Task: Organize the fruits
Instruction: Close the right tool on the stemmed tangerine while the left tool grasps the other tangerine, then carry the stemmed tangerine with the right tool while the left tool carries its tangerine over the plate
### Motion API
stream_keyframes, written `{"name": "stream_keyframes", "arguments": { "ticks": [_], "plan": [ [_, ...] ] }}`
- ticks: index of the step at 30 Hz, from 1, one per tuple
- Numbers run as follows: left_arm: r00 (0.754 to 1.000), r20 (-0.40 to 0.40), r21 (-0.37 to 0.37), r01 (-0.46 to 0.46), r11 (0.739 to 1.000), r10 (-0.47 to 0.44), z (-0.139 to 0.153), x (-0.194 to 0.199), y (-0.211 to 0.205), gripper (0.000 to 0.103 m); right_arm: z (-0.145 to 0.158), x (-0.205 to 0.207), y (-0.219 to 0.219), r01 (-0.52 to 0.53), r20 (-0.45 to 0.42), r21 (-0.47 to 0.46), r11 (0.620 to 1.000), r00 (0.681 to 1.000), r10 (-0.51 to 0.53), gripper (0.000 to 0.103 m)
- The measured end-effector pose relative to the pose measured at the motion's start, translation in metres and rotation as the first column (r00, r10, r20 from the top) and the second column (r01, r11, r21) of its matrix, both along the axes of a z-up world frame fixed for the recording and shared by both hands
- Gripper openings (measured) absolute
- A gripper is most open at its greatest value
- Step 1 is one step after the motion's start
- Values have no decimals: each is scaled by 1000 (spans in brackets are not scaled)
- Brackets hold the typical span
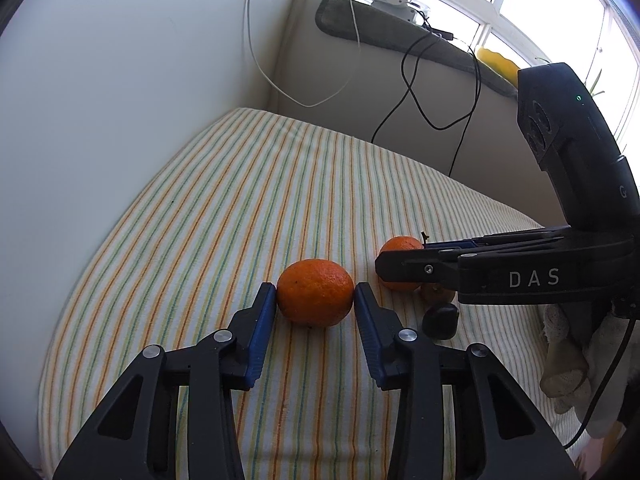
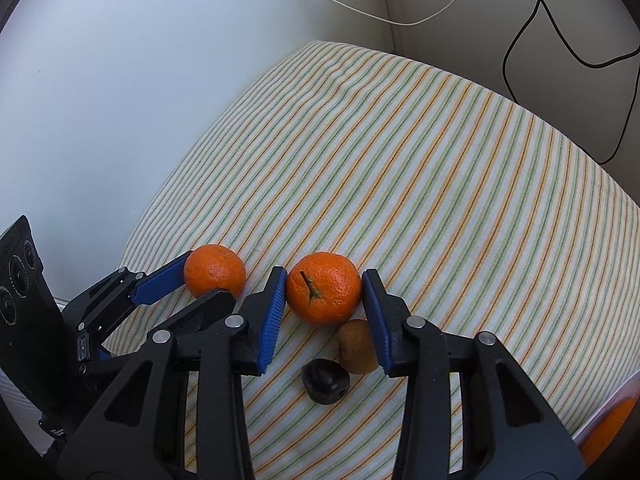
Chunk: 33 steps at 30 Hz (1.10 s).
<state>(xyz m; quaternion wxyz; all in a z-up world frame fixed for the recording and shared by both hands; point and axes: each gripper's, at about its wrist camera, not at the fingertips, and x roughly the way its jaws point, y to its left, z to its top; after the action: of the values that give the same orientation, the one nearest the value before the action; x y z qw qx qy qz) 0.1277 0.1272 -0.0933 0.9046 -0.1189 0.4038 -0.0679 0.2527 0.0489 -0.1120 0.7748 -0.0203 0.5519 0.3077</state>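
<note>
Two oranges lie on a striped cloth (image 1: pixel 240 184). My left gripper (image 1: pixel 315 292) has its blue pads on both sides of the left orange (image 1: pixel 315 298), touching it; that orange also shows in the right wrist view (image 2: pixel 215 270). My right gripper (image 2: pixel 324 286) closes around the second orange (image 2: pixel 324 288), which has a stem on top; it also shows in the left wrist view (image 1: pixel 401 245), half hidden by the right gripper's finger (image 1: pixel 420 270). A brown fruit (image 2: pixel 356 346) and a dark plum-like fruit (image 2: pixel 325 382) lie just behind it between my right fingers.
White walls border the cloth on the left and at the back. Black and white cables (image 1: pixel 420 92) hang down the back wall. A windowsill (image 1: pixel 400 36) holds a white device and a yellow object. An orange item (image 2: pixel 612 428) sits at the cloth's right edge.
</note>
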Motion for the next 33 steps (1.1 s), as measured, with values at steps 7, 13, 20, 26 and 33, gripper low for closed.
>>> {"name": "stream_keyframes", "arguments": {
  "ticks": [7, 13, 20, 26, 33],
  "plan": [
    [1000, 8, 10, -2, 1000, 2, -1, -1, -1, 38, 3, -3, -6, 5, 7, 10, 1000, 1000, -5, 40],
    [1000, 20, 10, -9, 1000, 9, 1, -6, 1, 38, 12, -11, -15, 4, 22, 23, 1000, 1000, -5, 39],
    [999, 47, 10, -6, 1000, 6, 12, -14, -2, 38, 28, -20, -26, -3, 50, 38, 999, 999, 1, 39],
    [997, 72, 12, 13, 1000, -14, 24, -21, -11, 38, 45, -33, -43, -4, 67, 62, 998, 998, 0, 39],
    [994, 102, 14, 40, 999, -41, 40, -31, -29, 38, 64, -47, -64, -5, 89, 89, 996, 996, -3, 39]
  ]
}}
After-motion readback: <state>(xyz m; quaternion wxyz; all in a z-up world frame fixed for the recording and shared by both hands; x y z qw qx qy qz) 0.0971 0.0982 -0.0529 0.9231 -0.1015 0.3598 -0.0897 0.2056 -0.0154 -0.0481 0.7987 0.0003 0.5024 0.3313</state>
